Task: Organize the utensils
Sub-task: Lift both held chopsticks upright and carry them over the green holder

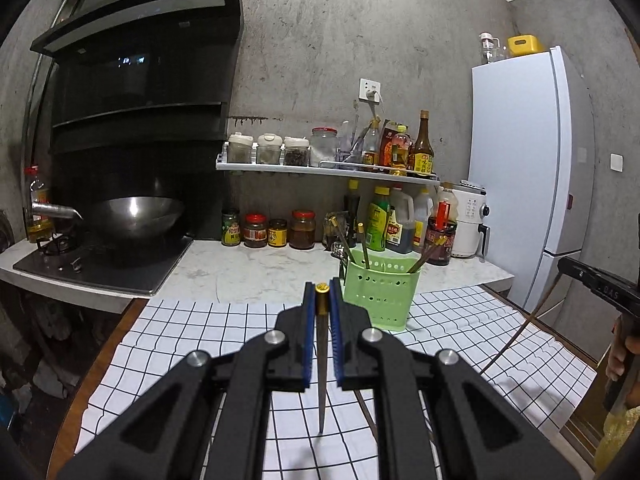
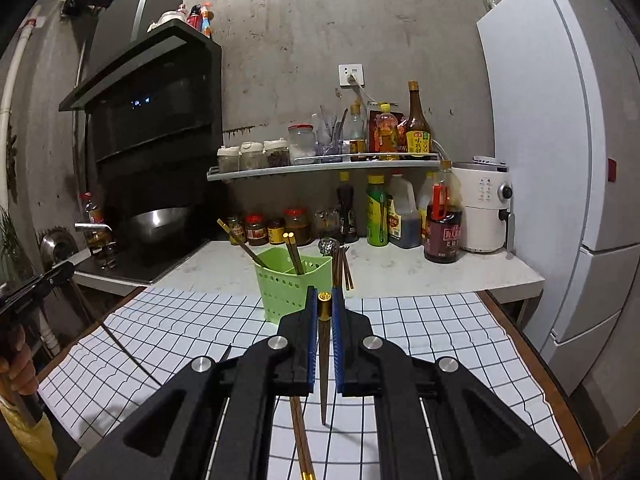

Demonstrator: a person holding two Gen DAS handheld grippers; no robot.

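Left gripper (image 1: 322, 294) pinching a chopstick (image 1: 321, 364), right gripper (image 2: 325, 300) pinching another chopstick (image 2: 324, 360)

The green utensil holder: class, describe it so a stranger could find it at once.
Start at the tall white fridge and move left along the pale marble counter to the black-and-white grid cloth. At the cloth's far edge stands a light green perforated plastic utensil holder, the only green container holding chopsticks.

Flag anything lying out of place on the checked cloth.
A pair of chopsticks lies loose on the checked cloth, not in the green holder. Nothing looks spilled or damaged.
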